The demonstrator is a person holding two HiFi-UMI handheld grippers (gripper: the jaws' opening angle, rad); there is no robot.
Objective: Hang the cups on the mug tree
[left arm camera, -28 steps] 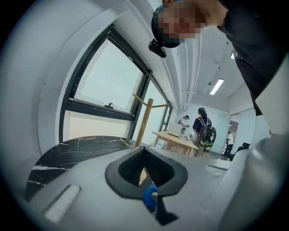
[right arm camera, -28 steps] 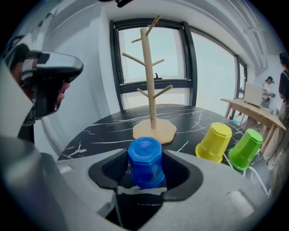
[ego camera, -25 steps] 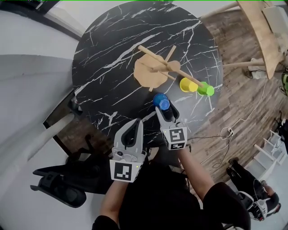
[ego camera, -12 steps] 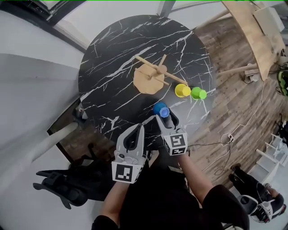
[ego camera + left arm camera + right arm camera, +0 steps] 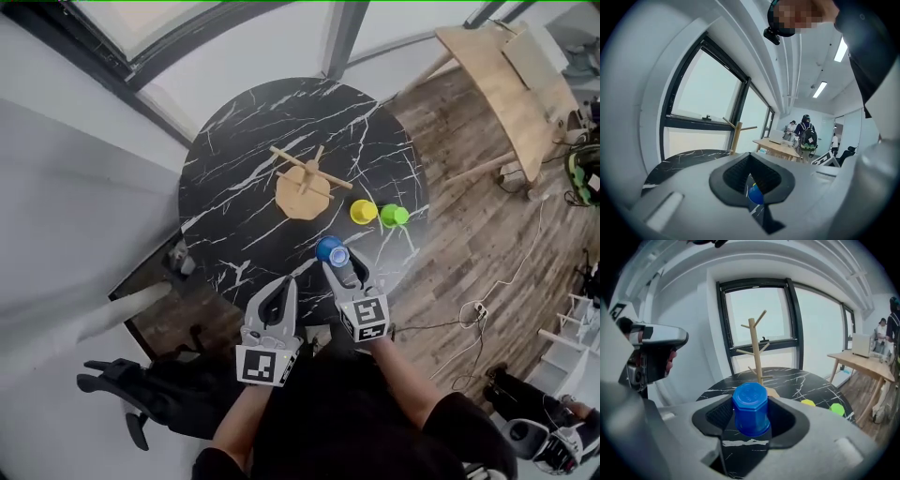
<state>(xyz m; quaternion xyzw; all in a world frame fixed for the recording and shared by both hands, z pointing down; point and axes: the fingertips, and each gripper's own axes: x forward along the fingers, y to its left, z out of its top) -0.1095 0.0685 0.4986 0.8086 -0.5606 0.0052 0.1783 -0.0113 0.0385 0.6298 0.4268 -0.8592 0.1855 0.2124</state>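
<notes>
A wooden mug tree (image 5: 303,183) stands on the round black marble table (image 5: 234,169), its pegs bare. Just right of its base sit a yellow cup (image 5: 364,212) and a green cup (image 5: 394,216), both upside down. My right gripper (image 5: 339,262) is shut on a blue cup (image 5: 332,251), held upside down above the table's near edge. In the right gripper view the blue cup (image 5: 750,408) fills the jaws, with the mug tree (image 5: 756,352) straight beyond it. My left gripper (image 5: 281,289) hangs beside it, shut and empty; its jaws (image 5: 751,183) meet in the left gripper view.
A pale wooden table (image 5: 506,84) stands at the far right on the plank floor, with cables (image 5: 473,291) trailing near it. A black chair base (image 5: 141,394) lies at lower left. A window wall (image 5: 759,319) runs behind the marble table.
Both grippers have risen, the right one still carrying the blue cup. The table and mug tree look smaller and farther below. The yellow and green cups have not moved.
</notes>
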